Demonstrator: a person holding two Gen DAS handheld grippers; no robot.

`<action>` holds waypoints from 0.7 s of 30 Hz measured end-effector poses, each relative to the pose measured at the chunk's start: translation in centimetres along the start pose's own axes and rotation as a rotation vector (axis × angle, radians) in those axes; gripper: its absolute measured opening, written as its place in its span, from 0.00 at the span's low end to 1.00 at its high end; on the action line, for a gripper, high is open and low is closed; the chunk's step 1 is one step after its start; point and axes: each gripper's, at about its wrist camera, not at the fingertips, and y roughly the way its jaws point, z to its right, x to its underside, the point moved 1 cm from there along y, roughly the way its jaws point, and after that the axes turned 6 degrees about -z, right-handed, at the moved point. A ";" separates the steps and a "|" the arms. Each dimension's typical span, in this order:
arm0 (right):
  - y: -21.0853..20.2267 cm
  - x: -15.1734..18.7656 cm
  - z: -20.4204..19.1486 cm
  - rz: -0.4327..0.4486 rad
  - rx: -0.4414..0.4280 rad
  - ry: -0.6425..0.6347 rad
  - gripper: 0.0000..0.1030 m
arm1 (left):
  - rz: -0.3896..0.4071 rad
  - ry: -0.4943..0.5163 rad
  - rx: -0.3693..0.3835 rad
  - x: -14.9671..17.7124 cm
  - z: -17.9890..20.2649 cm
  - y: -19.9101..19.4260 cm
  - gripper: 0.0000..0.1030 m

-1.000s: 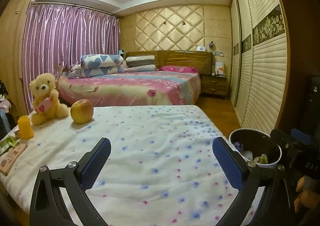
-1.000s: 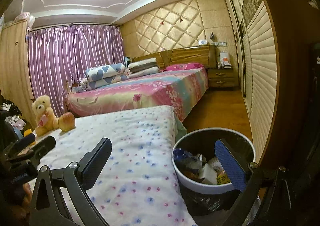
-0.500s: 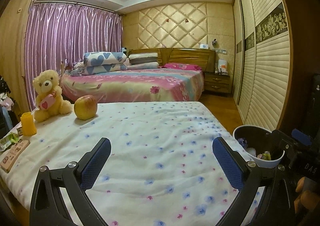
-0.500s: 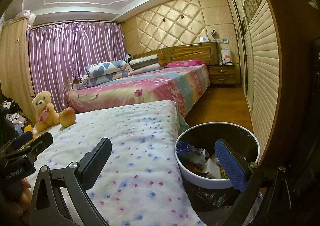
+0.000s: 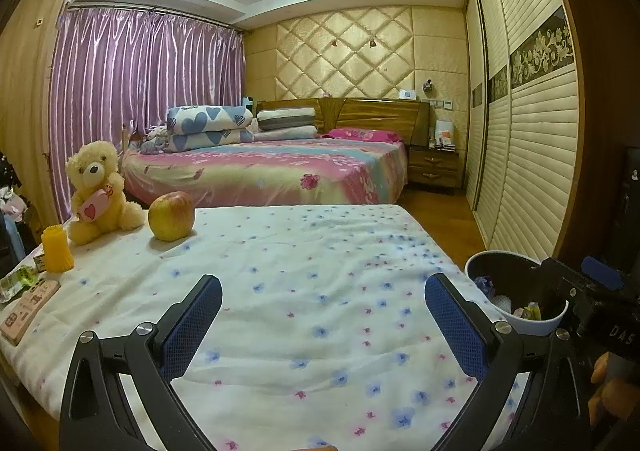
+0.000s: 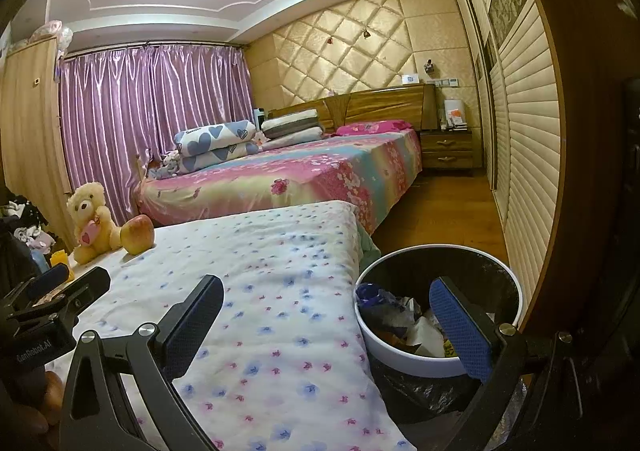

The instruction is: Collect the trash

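Left wrist view: the left gripper (image 5: 323, 321) hangs with its jaws spread wide and empty over the flowered white table cover (image 5: 304, 275), and since a second ago the camera has lifted and drawn back a little, so the apple (image 5: 171, 216) and teddy bear (image 5: 99, 193) sit lower and nearer the frame's left. What looks like remaining trash, a green wrapper (image 5: 16, 283) and a flat pink packet (image 5: 28, 309), lies at the near left edge beside the yellow cup (image 5: 57, 253); the packet's long axis runs from the table edge toward the cup. Right wrist view: the right gripper (image 6: 332, 325) is likewise wide apart and holds nothing, one finger over the cloth, the other over the trash bin (image 6: 508, 279). The bin stands upright on the floor against the table's right side, mouth up, already part filled with crumpled paper (image 6: 424, 333). Both tools seem to be pulling away after a drop, so I judge the next pickup falls to the left side.
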 end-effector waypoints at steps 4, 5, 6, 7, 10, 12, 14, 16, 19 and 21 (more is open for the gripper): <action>0.0 0.1 0.0 0.000 0.000 0.000 1.00 | 0.004 0.003 -0.005 0.1 0.0 0.0 0.99; 0.0 0.1 0.0 0.000 0.000 0.000 1.00 | 0.002 0.003 -0.004 0.1 0.0 0.0 0.99; 0.0 0.1 0.0 0.000 -0.001 0.001 1.00 | 0.002 0.002 -0.005 0.1 0.0 0.0 0.99; 0.0 0.1 0.0 -0.001 0.000 0.001 1.00 | -0.001 0.000 -0.006 0.1 0.0 0.1 0.99; 0.0 0.1 0.0 0.000 0.001 0.000 1.00 | -0.002 -0.007 -0.003 0.1 -0.1 0.0 0.99; 0.0 0.0 0.0 0.000 0.000 -0.001 1.00 | 0.000 -0.010 -0.003 0.0 -0.3 0.0 0.99; 0.0 0.0 0.0 0.000 0.000 0.000 1.00 | 0.003 -0.007 -0.003 0.0 -0.3 -0.1 0.99; 0.0 0.0 0.0 -0.002 0.000 0.000 1.00 | 0.004 -0.007 -0.001 0.0 -0.3 -0.1 0.99; 0.0 0.1 -0.1 -0.003 -0.004 0.001 1.00 | 0.005 -0.006 0.001 0.0 -0.3 -0.1 0.99; 0.0 0.1 -0.2 -0.004 -0.006 0.000 1.00 | 0.004 -0.006 0.002 0.0 -0.3 -0.1 0.99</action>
